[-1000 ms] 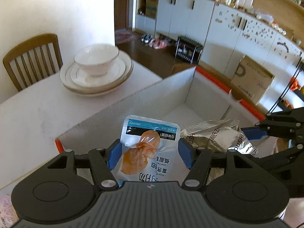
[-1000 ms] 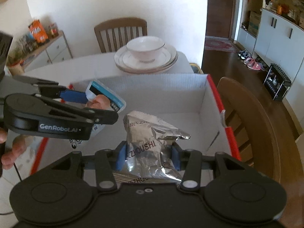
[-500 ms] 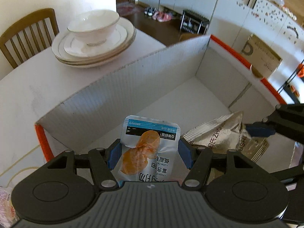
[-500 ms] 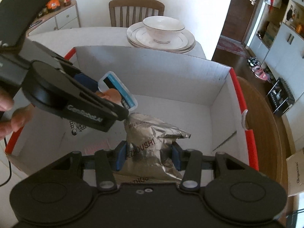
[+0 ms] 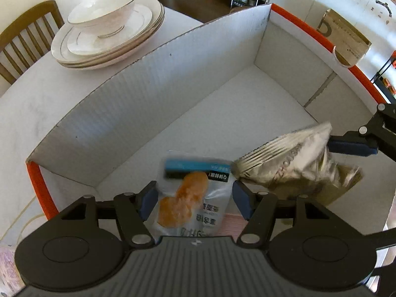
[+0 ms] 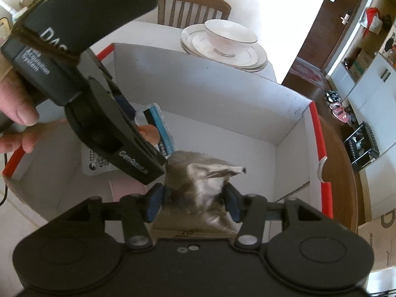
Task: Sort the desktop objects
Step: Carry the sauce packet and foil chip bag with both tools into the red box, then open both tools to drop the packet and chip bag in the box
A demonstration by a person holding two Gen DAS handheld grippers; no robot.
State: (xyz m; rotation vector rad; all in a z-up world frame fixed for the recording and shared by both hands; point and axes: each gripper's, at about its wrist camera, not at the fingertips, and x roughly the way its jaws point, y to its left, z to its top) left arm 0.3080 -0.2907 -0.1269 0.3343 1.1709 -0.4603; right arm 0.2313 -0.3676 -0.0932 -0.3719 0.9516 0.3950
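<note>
A clear pouch (image 5: 195, 198) with a blue header and an orange food piece sits between the blue pads of my left gripper (image 5: 194, 198), which is shut on it. It hangs low inside the white cardboard box (image 5: 309, 28) with the orange rim. The silver foil bag (image 6: 200, 188) lies between the pads of my right gripper (image 6: 193, 198), whose jaws are opening. The bag is blurred and looks loose from the pads. In the left wrist view the foil bag (image 5: 297, 163) hangs just right of the pouch. The left gripper's body (image 6: 111, 128) fills the left of the right wrist view.
A stack of white plates with a bowl (image 5: 109, 32) stands on the white table behind the box. A wooden chair (image 5: 24, 42) is beyond it. A pink flat item (image 6: 123, 185) and a white printed packet (image 6: 99, 163) lie on the box floor. A hand (image 6: 14, 113) holds the left gripper.
Both grippers tipped down and sank lower into the box. The right gripper's pads have spread apart and the foil bag has gone blurred. The left gripper still grips the pouch.
</note>
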